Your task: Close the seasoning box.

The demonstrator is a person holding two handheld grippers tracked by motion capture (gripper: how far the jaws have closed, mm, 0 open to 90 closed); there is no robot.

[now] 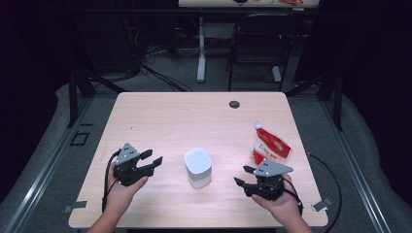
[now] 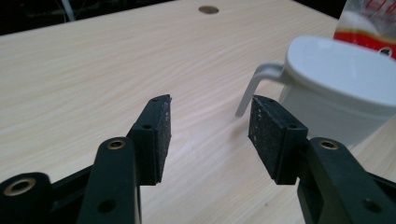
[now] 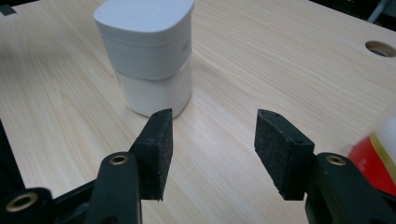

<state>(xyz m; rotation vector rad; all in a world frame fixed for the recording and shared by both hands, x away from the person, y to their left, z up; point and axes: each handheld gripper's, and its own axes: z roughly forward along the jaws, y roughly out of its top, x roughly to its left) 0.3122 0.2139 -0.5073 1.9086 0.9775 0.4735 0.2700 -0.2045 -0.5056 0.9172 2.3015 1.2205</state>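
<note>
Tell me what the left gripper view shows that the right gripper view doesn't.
The left gripper view alone shows the white container's handle, curving off its side above the tabletop. The right gripper view alone shows the seam around the container, where the lid part meets the body. Both share the white container, the red and white bag at the frame edge, the table's cable hole, and an open claw with nothing between its pads.
</note>
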